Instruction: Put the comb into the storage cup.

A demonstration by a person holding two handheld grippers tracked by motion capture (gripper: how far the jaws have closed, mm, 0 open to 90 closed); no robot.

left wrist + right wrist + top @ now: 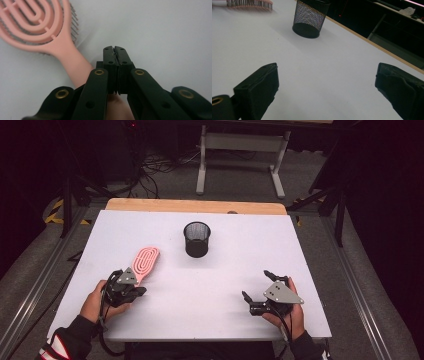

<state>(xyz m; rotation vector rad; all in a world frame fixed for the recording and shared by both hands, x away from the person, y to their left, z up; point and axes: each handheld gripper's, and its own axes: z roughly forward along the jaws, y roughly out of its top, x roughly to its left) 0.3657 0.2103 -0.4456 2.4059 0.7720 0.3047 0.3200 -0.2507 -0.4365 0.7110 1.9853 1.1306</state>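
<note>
The left gripper (115, 48), held in the person's left hand (95, 302) at the near left of the table, has its two black jaws pressed together with nothing between them; in the left gripper view the pads meet flat against each other. Just beside those closed jaws, to their left and partly under the gripper's arms, lies the handle of the pink plastic hairbrush with a looped open-work head (40, 27). In the high view the brush (145, 261) rests flat on the white table top (215, 285), its head pointing to the far side and its handle running under the gripper's front.

The right gripper (257, 287), in the right hand (295, 312) at the near right, has its jaws standing wide apart over bare table, holding nothing.

Farther off, near the middle of the far half of the table, stands the black wire-mesh cup (197, 239), upright and well apart from both grippers and from the brush.
</note>
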